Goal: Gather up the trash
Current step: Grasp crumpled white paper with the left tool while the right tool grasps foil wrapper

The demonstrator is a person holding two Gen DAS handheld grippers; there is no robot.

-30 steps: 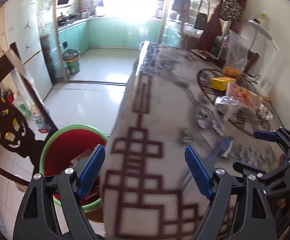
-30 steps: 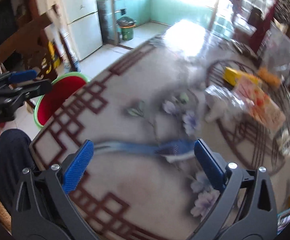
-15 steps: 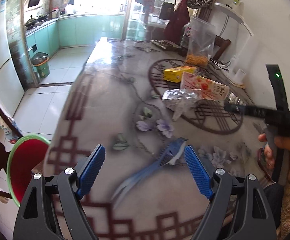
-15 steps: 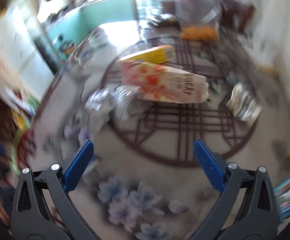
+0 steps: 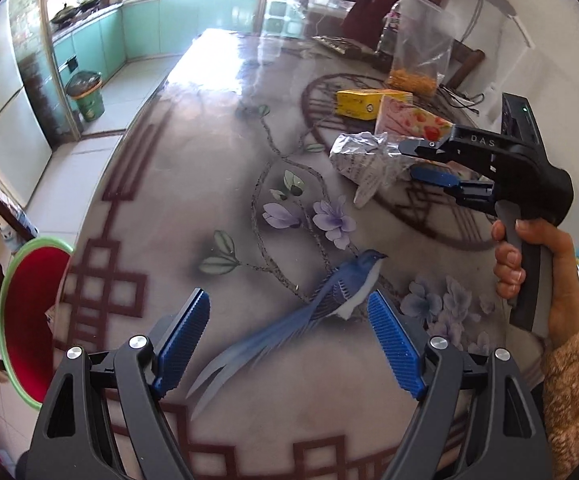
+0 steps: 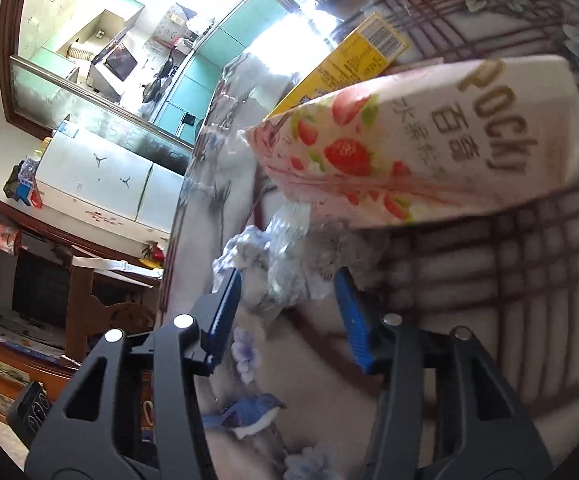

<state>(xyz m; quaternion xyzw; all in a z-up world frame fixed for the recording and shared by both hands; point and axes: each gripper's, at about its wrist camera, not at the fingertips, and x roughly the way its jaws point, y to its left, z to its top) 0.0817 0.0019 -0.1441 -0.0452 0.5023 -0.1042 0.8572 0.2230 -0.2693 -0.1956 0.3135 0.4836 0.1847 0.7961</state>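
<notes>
The counter point(image 5: 217, 152) in front of you is a long glossy surface printed with flowers, a blue bird and a dark lattice border, and it carries everything here. Off its near left edge, down on the floor, stands the red bin point(image 5: 29, 320) with a green rim, well apart from the trash. On the round lattice pattern lies the pink strawberry snack box point(image 6: 429, 144), with the yellow box point(image 6: 353, 56) just behind it. Just in front of the pink box sits the crumpled foil wrapper point(image 6: 281, 264), touching or nearly touching it. Your right gripper point(image 6: 289, 300) is rolled onto its side, and its jaws have just been closing; the wrapper lies between them, the blue pads close on either side, but they do not yet clearly press it. Your right hand point(image 5: 545, 276) grips the handle, seen from the left wrist view. Your left gripper point(image 5: 289, 340) hovers over the printed bird with its jaws released wide and nothing between them.
</notes>
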